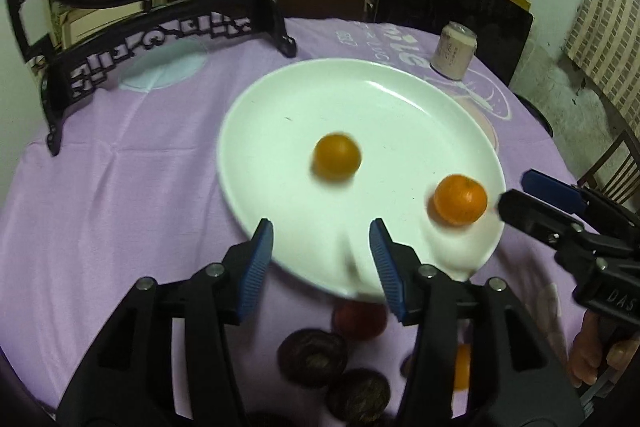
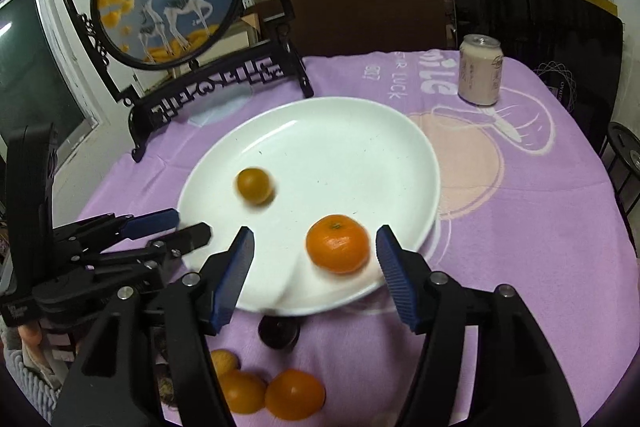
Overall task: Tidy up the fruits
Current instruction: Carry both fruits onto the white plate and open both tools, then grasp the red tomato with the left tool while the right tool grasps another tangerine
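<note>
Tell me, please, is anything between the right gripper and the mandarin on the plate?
Nothing visible: the mandarin lies on the white plate just ahead of the open right gripper, with no object between them.

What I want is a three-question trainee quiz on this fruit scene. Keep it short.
1. True or false: the white plate holds three orange fruits.
2. Pick one. The right gripper is: A) shut on a fruit; B) open, with the larger mandarin lying on the plate just ahead of it; C) out of view.
3. Name the object standing on the purple cloth beyond the plate, far right.

Key: 1 false, it holds two. 2 B. 3 a drink can.
</note>
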Demonstrator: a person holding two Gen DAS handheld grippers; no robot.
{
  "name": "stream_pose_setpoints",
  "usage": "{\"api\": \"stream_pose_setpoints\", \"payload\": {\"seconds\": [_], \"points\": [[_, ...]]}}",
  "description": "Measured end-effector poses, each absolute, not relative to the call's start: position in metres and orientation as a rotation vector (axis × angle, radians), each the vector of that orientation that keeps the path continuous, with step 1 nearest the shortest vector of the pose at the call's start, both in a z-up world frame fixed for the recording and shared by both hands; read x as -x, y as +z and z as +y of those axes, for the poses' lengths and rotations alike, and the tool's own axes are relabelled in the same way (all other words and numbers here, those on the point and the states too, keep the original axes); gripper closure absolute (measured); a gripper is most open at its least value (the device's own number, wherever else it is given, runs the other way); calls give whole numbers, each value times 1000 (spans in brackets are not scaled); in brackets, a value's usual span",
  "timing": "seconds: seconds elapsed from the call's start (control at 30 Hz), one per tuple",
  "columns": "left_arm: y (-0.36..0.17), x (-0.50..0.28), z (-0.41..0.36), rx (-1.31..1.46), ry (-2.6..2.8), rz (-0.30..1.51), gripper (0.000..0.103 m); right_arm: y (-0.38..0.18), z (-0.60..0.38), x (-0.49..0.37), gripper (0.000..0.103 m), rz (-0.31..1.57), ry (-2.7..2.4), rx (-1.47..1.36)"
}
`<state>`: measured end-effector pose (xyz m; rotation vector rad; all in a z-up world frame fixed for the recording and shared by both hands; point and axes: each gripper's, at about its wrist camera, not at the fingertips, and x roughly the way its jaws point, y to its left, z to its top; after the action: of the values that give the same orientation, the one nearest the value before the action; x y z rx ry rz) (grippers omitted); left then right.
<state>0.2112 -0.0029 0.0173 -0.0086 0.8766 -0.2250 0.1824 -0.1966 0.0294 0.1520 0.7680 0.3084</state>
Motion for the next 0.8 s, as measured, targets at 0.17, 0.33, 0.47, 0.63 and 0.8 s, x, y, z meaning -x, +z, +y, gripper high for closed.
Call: {"api": "stream_pose_setpoints", "payload": {"seconds": [0.17, 0.33, 0.47, 0.63, 0.8], "points": [[33, -178, 33, 39, -152, 824, 35, 34, -203, -158, 38, 752, 307, -191], [26, -125, 73, 83, -93, 817, 31, 26, -220, -124, 35, 746, 306, -254], [7, -77, 84, 36, -67, 819, 29, 19, -233, -95, 35, 739, 297, -301], [-6, -41, 80, -27, -90, 825, 28, 12, -239, -63, 20, 722, 278, -333], [-5, -36, 67, -82, -107, 798, 28, 2, -239, -43, 20, 727, 280, -330]]}}
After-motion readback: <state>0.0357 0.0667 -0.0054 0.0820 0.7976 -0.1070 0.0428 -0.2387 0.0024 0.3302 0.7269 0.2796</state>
